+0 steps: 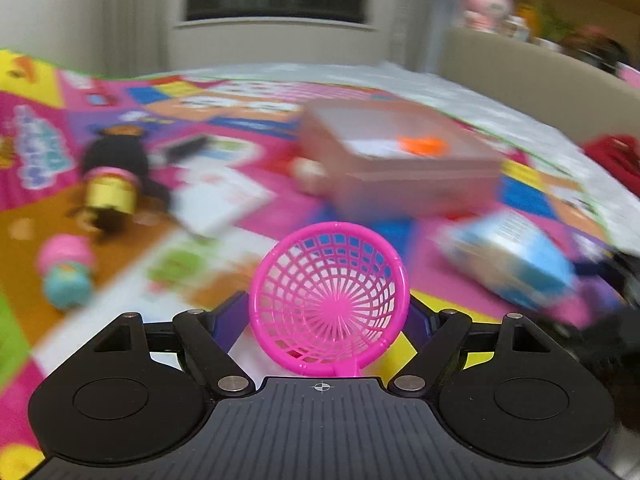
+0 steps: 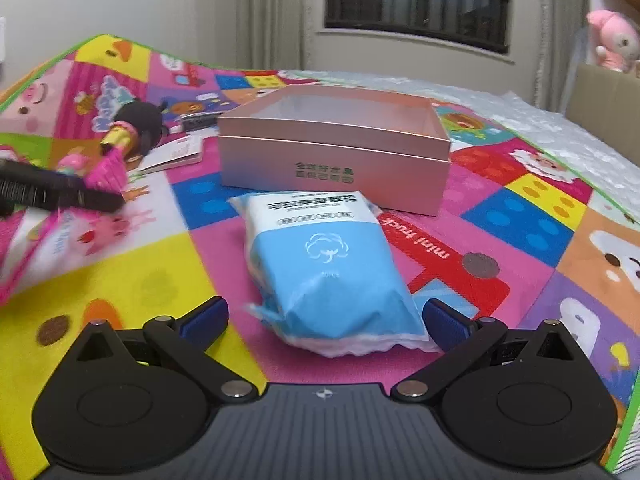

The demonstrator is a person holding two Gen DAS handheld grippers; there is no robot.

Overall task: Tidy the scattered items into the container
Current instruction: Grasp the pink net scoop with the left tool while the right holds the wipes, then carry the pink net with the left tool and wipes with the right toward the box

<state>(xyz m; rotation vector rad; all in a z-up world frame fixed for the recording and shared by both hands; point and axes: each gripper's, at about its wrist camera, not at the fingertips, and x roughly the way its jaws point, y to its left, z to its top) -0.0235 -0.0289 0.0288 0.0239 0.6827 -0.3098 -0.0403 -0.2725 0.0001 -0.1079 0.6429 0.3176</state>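
The pink toy strainer [image 1: 329,300] is clamped by its rim between the pads of the left gripper [image 1: 328,316], jaws partly closed on it, held upright at lower centre so it can be carried toward the pink box [image 1: 400,160] at upper right; an orange item, blurred, seems already inside. In the right wrist view, the right gripper [image 2: 325,320] is held wide open astride the blue wipes pack [image 2: 328,264], apparently not yet pressing, ready for a grasp just before the box [image 2: 336,152].
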